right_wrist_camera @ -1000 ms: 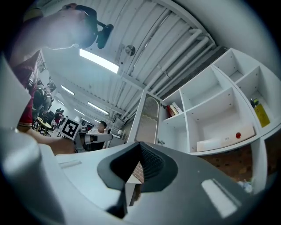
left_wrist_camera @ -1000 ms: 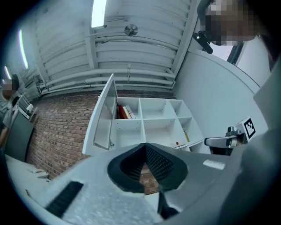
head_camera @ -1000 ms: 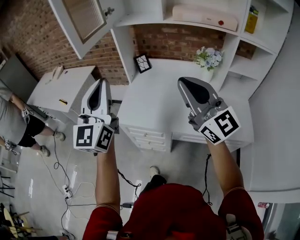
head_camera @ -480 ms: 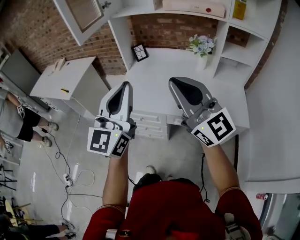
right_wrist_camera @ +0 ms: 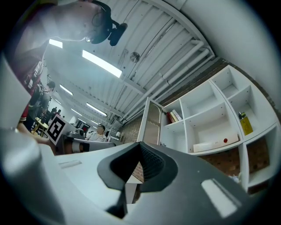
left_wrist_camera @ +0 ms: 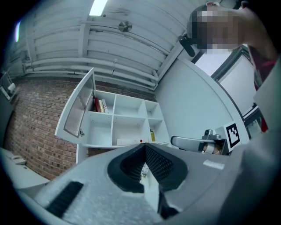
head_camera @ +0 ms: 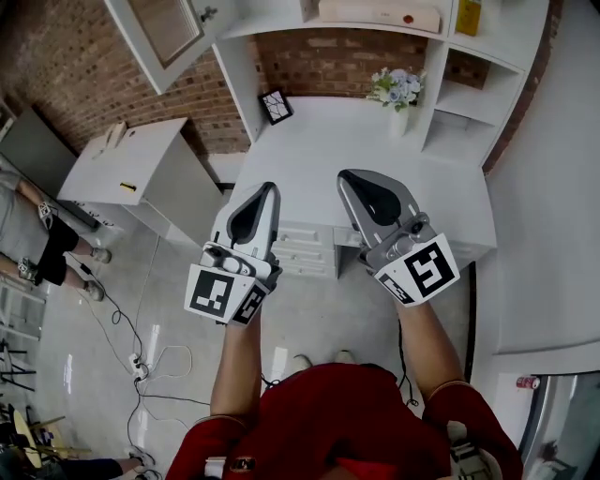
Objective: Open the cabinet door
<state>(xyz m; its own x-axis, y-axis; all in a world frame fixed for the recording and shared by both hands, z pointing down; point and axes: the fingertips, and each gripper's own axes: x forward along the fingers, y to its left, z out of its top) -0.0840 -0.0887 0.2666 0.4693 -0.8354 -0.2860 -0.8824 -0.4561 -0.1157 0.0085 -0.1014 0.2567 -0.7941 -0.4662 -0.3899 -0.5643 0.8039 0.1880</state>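
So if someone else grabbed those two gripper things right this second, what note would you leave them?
Left gripper: jaws shut, empty, held in the air in front of the white desk, touching nothing.
Right gripper: jaws shut, empty, beside the left one, also touching nothing.
Cabinet door: at the top left of the shelf unit, swung wide open. Books show in the compartment behind it.
Done: the door is open.
Left: probably nothing on the door. Neither gripper is near it.
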